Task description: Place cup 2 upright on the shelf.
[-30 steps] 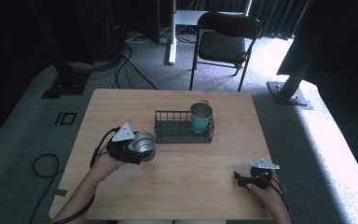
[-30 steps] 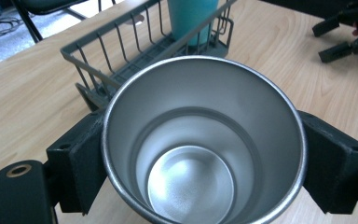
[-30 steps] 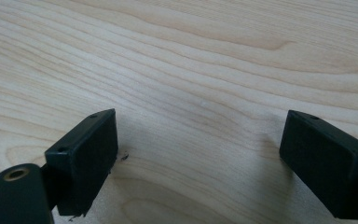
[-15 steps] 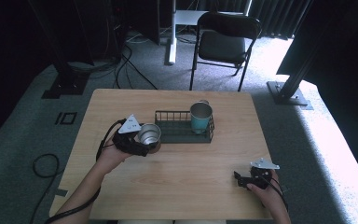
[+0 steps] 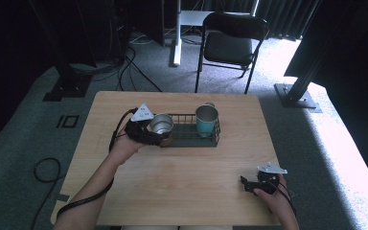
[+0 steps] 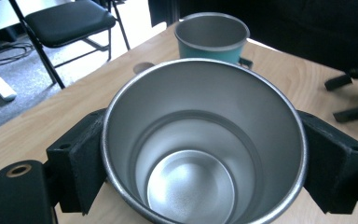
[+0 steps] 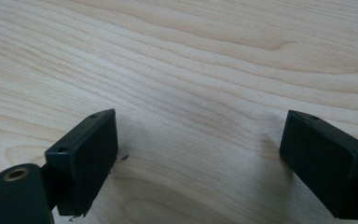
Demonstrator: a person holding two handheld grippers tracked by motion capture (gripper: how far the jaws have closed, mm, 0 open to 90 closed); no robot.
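The left hand-held gripper (image 5: 159,135) is clenched on a bare steel cup (image 5: 162,124), its two black jaws pressing on opposite sides of the cup's wall, as the left gripper view shows with the steel cup (image 6: 204,144) between them and its mouth open toward the camera. In the high view the cup sits at the left end of the black wire basket (image 5: 188,141), over or just against that end; whether it touches the wire I cannot tell. The basket stands near the middle of the wooden bench (image 5: 172,187), somewhat toward its far edge. A teal cup (image 5: 206,120) with a steel rim stands upright in the right end of the basket, apart from the steel one, and in the left gripper view the teal cup (image 6: 212,38) shows just beyond the held cup. The right hand-held gripper (image 5: 248,184) rests low over the bench, well to the right of the basket and nearer the person's edge. In the right gripper view its jaws stand wide apart, released, with bare bench (image 7: 200,88) wood between them. A black folding chair (image 5: 232,43) stands on the carpet beyond the bench, on the far side from the basket.
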